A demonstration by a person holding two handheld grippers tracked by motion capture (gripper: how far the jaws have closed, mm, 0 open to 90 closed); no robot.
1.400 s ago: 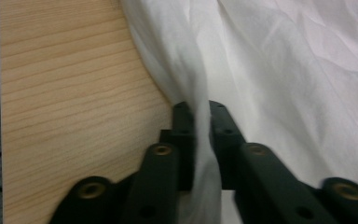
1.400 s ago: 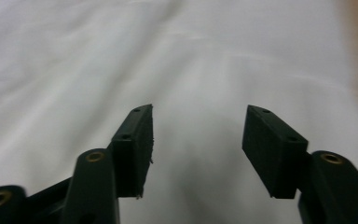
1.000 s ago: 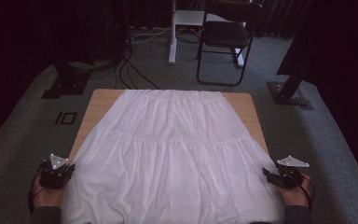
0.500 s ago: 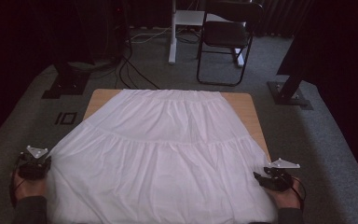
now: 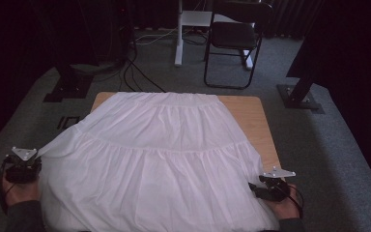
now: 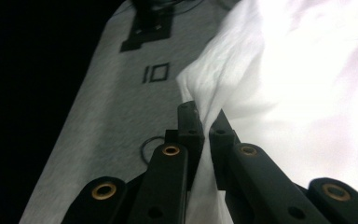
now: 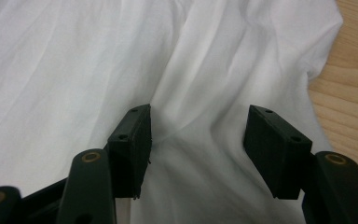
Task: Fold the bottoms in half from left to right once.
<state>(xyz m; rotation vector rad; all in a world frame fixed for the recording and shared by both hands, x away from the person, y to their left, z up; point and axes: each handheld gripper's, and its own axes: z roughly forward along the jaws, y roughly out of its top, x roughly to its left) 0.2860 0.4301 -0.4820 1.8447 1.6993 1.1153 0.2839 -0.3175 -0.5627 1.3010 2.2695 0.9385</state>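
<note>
In the high view, a white skirt (image 5: 159,164) is spread over the wooden table (image 5: 253,121). The left gripper (image 5: 23,166) is held at its left edge and the right gripper (image 5: 270,186) at its right edge. No writing can be read.

In the left gripper view, the jaws are closed tightly on a fold of the skirt (image 6: 261,70), above grey carpet (image 6: 116,107).

In the right gripper view, the jaws stand wide, having just opened slightly, and the skirt (image 7: 98,60) lies loose between them.

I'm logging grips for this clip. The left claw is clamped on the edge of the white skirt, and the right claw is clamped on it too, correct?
Not quite. The left claw is clamped on the white skirt, but the right claw stands open over it, as the right gripper view shows.
</note>
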